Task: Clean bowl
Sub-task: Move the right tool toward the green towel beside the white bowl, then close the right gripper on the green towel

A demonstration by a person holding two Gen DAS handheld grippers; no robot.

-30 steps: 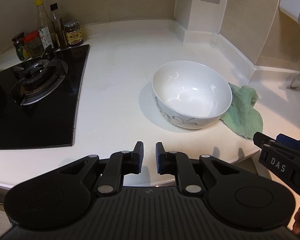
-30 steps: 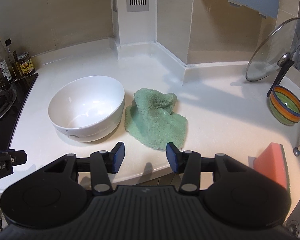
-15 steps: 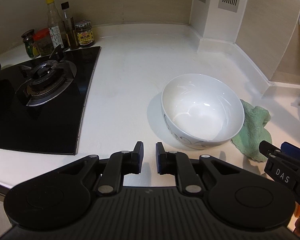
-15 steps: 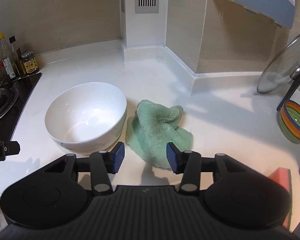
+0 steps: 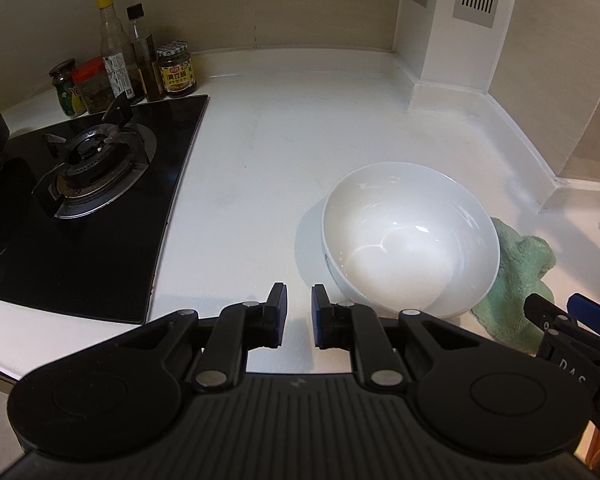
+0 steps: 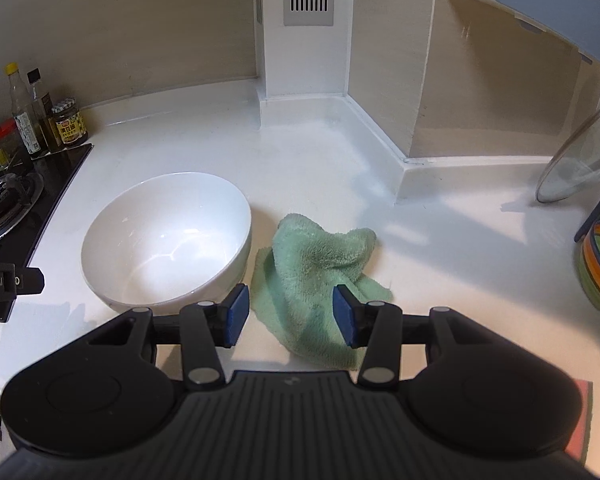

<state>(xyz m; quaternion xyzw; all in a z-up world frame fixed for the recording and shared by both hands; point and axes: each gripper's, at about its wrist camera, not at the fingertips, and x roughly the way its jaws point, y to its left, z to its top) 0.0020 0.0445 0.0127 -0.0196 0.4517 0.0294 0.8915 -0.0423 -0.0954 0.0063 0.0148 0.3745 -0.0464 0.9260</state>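
Nothing of the cleaning proper is done yet, by the look of it. White bowl [image 6: 166, 240] sits upright on the white tabletop [image 6: 320, 168], between the gas hob [image 5: 88, 208] and the green cloth [image 6: 320, 276], which lies crumpled just beside the bowl's right flank. Right tool [image 6: 286, 314] hovers low over that cloth, pads well apart and gripping nothing, with the terry folds showing in the gap. Left tool [image 5: 296, 322] hangs at the bowl's near-left edge, pads parted by a narrow gap, also empty. Bowl interior looks glossy and pale; whether any dirt is in there I can't tell. So, my read: both tools are lined up, one for the cloth, one for the bowl. Still ahead are picking up the cloth, steadying the bowl, and wiping it out.
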